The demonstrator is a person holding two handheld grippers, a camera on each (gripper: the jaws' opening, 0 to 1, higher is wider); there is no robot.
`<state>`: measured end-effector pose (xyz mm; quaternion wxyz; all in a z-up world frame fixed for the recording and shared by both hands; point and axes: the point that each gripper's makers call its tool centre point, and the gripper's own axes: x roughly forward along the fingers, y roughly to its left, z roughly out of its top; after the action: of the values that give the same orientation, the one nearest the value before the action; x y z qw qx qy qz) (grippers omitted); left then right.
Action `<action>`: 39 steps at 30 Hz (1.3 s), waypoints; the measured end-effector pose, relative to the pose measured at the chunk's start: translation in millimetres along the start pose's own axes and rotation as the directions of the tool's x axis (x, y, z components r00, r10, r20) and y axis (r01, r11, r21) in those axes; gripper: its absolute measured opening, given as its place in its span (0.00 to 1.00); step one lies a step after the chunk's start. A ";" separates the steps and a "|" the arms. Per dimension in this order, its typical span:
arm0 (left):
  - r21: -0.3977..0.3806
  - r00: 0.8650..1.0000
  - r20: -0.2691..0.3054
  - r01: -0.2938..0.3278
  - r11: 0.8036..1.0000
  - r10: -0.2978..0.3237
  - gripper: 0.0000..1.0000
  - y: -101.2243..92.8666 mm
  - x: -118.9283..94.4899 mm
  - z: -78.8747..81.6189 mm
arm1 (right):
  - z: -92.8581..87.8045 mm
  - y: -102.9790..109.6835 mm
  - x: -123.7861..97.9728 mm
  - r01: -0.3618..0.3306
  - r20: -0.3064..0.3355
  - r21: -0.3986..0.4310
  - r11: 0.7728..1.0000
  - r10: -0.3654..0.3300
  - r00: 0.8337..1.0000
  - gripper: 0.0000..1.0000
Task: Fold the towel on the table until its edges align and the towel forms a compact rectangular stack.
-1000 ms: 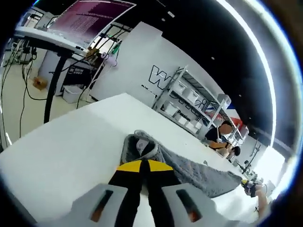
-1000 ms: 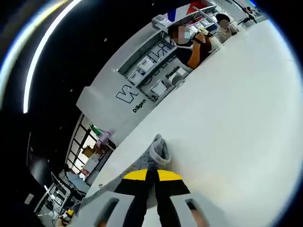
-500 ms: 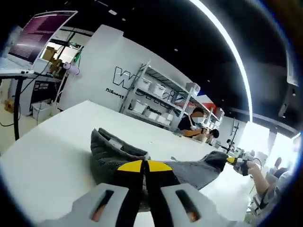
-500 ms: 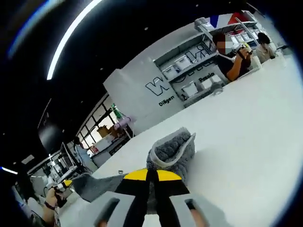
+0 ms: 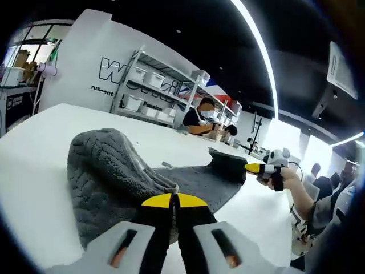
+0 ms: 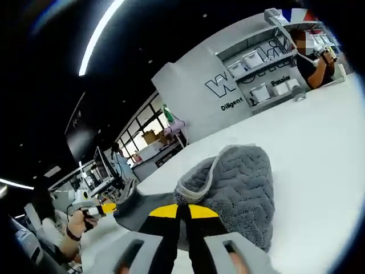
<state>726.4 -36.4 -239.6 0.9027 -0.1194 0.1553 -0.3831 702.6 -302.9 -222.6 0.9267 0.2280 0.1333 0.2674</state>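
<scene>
Both grippers pinch towel | left gripper, right gripper (each at an edge) | on table

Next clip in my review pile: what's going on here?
A person is folding a grey towel on a white table with two hand-held grippers. The left gripper and the right gripper are each shut on a towel edge, lifting it so the cloth humps up between them. The fold is not finished; no neat stack yet.
</scene>
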 end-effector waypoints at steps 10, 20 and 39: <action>0.025 0.995 -0.069 0.074 0.997 -0.073 0.03 -30.5 29.0 -14.4 | -30.7 34.6 35.8 -0.079 -0.070 -0.011 0.997 0.078 0.994 0.04; 0.037 0.986 -0.103 0.134 0.990 -0.130 0.03 -54.1 42.6 -23.5 | -46.2 59.3 53.5 -0.120 -0.111 -0.055 0.991 0.114 0.987 0.04; 0.063 0.970 -0.164 0.190 0.980 -0.178 0.03 -77.0 56.8 -34.4 | -75.8 89.9 71.9 -0.208 -0.262 -0.238 0.949 0.144 0.954 0.05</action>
<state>700.6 -133.2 -256.3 0.8521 -0.0673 0.1994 -0.4792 694.5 -168.6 -252.4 0.8978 0.0797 0.1873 0.3906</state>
